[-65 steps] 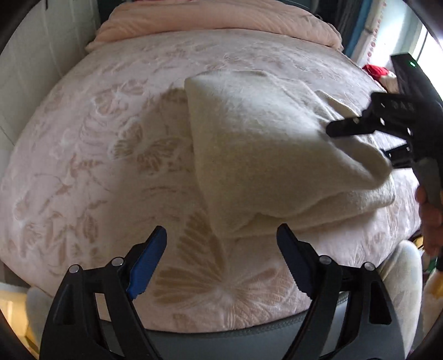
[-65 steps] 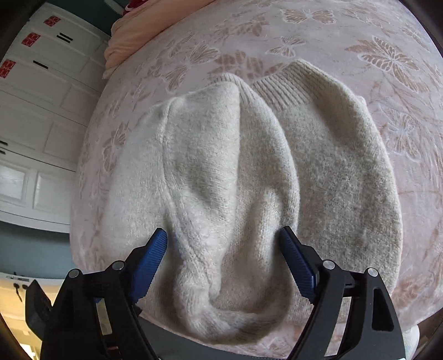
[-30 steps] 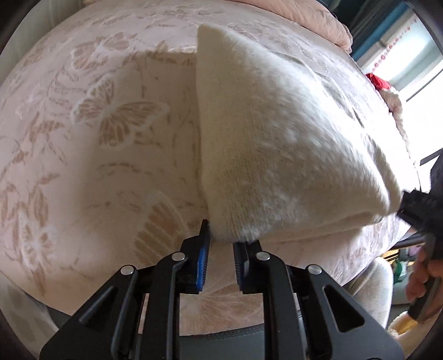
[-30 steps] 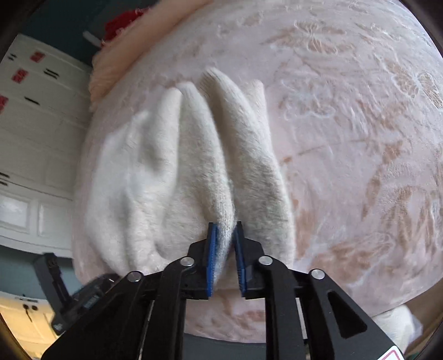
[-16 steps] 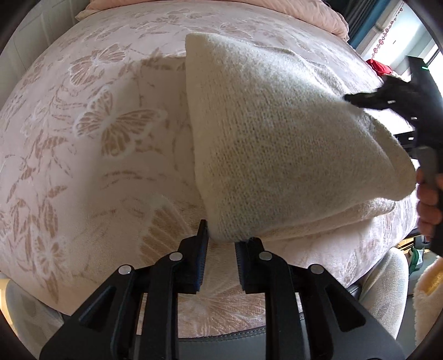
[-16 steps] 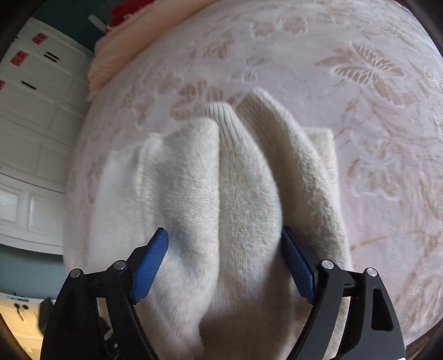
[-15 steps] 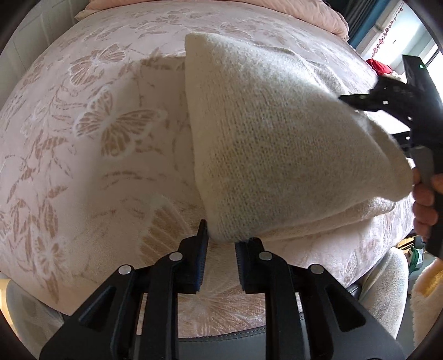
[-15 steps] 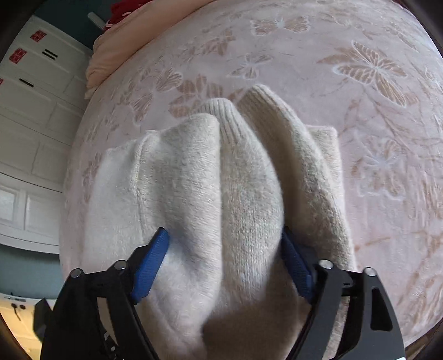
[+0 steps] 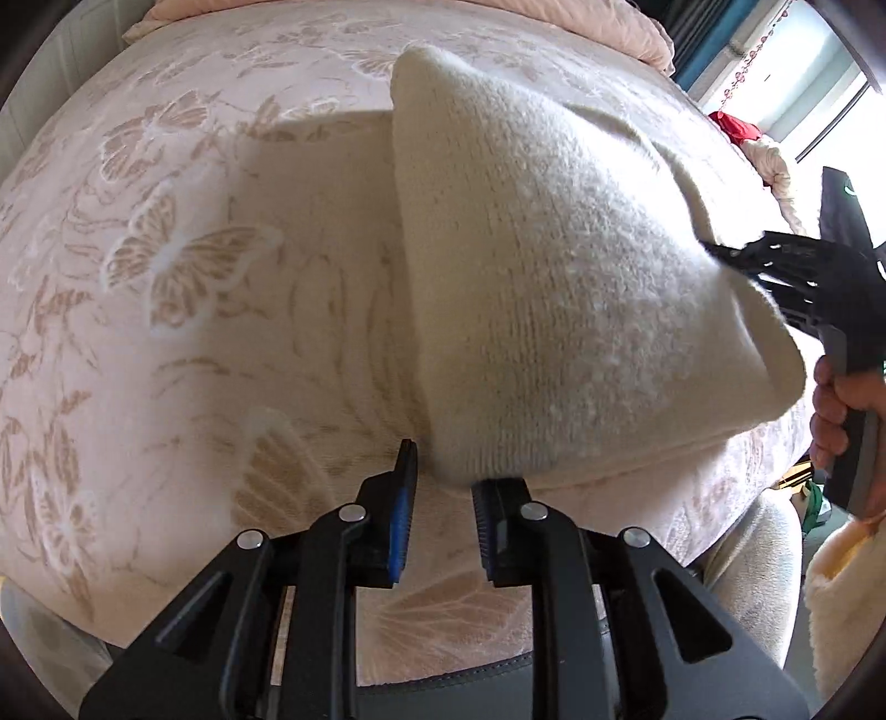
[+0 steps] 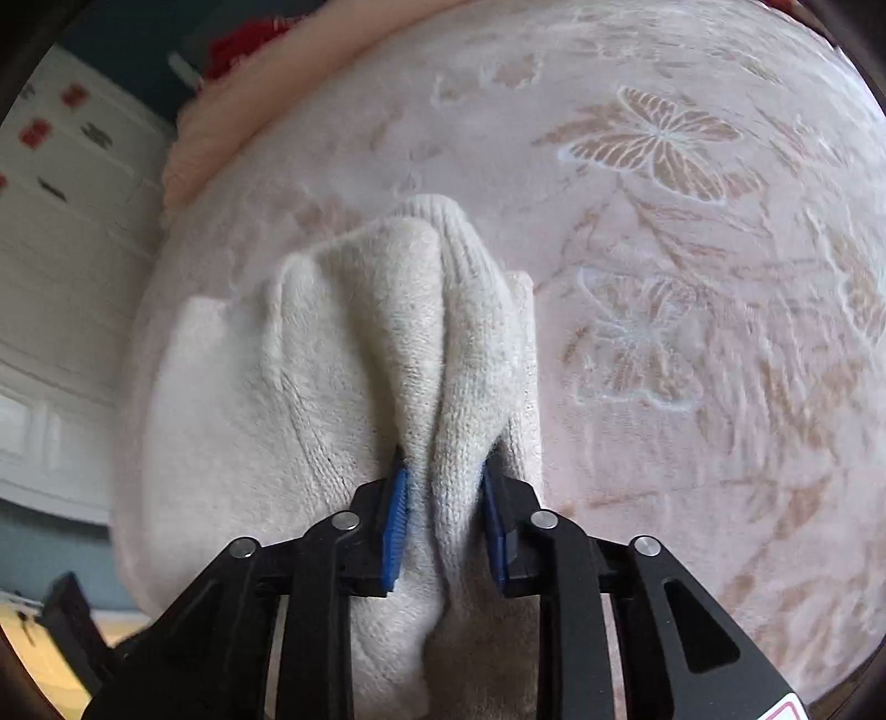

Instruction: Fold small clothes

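Left hand-held gripper (image 9: 440,487) sits at the near edge of the bed (image 9: 166,332), its blue-padded fingers (image 9: 401,512) drawn narrow around the lower corner of a cream knitted garment (image 9: 554,277). The wool just reaches down between the two pads, though whether the pads press on it cannot be told for certain from this view. Left of the garment the pink bedspread, patterned with tan butterflies, lies bare, and the lifted knit casts a shadow across it. The garment rises from this corner in a broad, tent-like slope, its far corner peaked toward the head of the bed, where a peach quilt (image 9: 609,27) is bunched.

Further right, in the left wrist view, the right hand-held gripper (image 9: 736,260) meets the garment's right-hand edge, with the person's hand (image 9: 841,404) wrapped round its handle.

Seen from the right wrist camera, the right hand-held gripper (image 10: 443,487) is closed narrow on a thick bunch of the same cream garment (image 10: 332,360), the knit gathered into upright ridges between the blue pads (image 10: 394,512). White cabinet doors (image 10: 55,277) stand off to the left of the bed (image 10: 720,277), and to the right of the clamped fabric the butterfly bedspread stretches away.
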Motion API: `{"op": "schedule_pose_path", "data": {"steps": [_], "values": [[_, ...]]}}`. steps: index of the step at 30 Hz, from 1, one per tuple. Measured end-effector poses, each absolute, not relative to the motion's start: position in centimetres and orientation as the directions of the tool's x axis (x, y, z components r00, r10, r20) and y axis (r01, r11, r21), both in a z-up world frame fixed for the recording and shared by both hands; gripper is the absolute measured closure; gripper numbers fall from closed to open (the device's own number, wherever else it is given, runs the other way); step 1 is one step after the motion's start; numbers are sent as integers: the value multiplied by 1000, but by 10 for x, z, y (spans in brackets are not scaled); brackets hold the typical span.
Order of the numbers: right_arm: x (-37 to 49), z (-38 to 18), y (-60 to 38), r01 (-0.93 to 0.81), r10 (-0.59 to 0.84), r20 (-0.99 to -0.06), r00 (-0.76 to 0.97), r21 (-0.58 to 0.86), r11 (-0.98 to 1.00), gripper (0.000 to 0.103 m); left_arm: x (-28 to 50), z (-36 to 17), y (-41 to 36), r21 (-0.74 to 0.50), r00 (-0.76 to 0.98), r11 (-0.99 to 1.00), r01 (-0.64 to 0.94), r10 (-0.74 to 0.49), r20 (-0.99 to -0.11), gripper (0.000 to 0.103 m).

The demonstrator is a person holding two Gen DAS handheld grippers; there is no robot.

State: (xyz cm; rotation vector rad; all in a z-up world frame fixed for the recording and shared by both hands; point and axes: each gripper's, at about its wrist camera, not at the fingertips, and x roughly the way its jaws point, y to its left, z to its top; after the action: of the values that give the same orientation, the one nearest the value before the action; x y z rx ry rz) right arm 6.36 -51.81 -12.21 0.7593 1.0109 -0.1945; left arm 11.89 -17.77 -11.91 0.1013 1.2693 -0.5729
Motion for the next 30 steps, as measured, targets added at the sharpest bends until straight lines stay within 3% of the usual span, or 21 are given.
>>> {"op": "schedule_pose_path", "data": {"steps": [1, 5, 9, 12, 15, 21, 27, 30], "values": [[60, -114, -520, 491, 169, -815, 554, 484, 724, 70, 118, -118, -178, -231, 181, 857, 461, -346, -921, 84], [33, -68, -515, 483, 56, -789, 612, 429, 763, 70, 109, -101, -176, -196, 203, 831, 521, -343, -917, 84], [15, -44, -473, 368, 101, -774, 626, 407, 836, 70, 92, -67, -169, -237, 217, 794, 559, -417, -883, 83], [6, -56, -443, 322, 111, -810, 576, 350, 880, 70, 86, -42, -170, -309, 246, 777, 549, -503, -828, 70], [5, -104, -443, 366, 14, -881, 473, 211, 906, 89, 95, -40, -189, -348, 237, 773, 530, -529, -815, 68], [-18, -120, -465, 431, 132, -848, 514, 388, 815, 90, 125, -92, -215, -264, 165, 860, 437, -365, -916, 68], [19, -63, -458, 372, 121, -800, 588, 400, 838, 87, 109, -90, -236, -105, 243, 851, 514, -262, -934, 68], [48, -64, -466, 389, 75, -819, 568, 348, 853, 69, 112, -91, -236, -109, 240, 857, 503, -260, -935, 67]]}}
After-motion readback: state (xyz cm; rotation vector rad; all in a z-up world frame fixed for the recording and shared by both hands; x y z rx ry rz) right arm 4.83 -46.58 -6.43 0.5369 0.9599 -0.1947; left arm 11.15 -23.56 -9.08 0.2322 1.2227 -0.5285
